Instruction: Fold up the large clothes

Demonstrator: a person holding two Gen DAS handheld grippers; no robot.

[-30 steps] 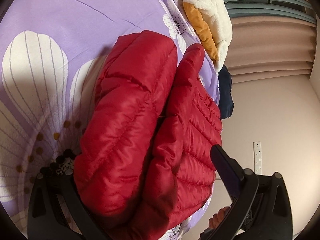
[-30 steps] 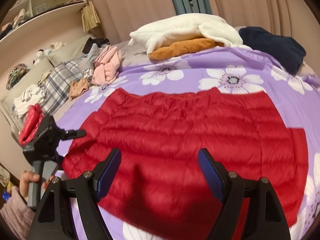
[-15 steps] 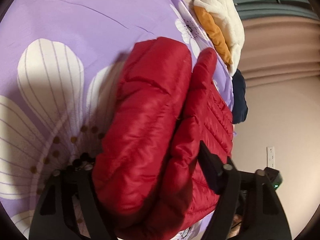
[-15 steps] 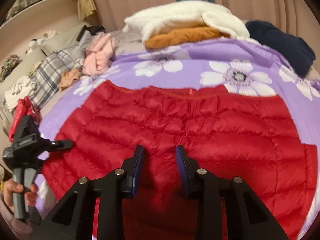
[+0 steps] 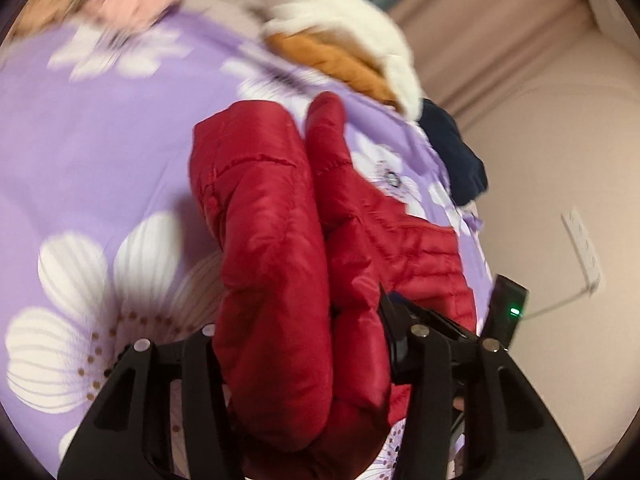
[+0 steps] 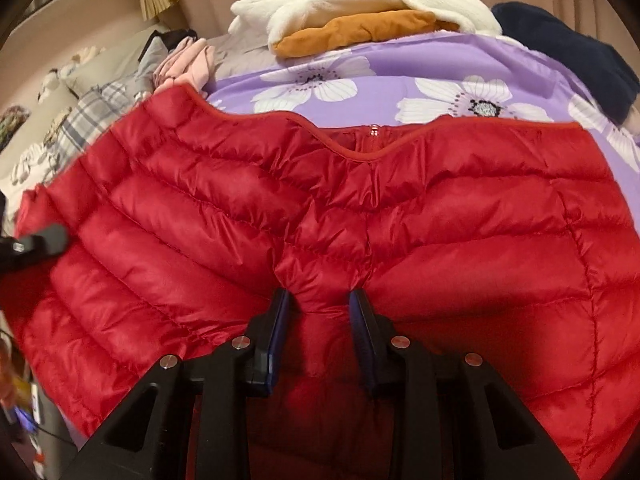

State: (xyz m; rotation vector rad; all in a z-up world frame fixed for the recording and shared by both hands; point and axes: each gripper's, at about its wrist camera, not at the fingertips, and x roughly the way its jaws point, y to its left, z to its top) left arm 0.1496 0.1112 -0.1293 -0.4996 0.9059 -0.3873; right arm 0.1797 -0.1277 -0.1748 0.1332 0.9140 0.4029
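Observation:
A red puffer jacket lies spread on a purple flowered bedspread, its hem and zipper end towards the far side. My right gripper is shut on a pinched ridge of the jacket's quilted back, and the fabric puckers towards it. In the left wrist view, a thick folded part of the jacket fills the gap of my left gripper. Its jaws are closing, both fingers press into the padding, and the bundle hangs lifted off the bedspread. One left gripper finger shows at the jacket's left edge.
At the far edge of the bed lie a white fleece on an orange garment, a navy garment, pink clothes and a plaid cloth. A wall with a socket strip is right of the bed.
My left gripper has narrowed around the jacket's folded part, risen and rolled. My right gripper has come down onto the jacket's back and shut on a pinch of it.

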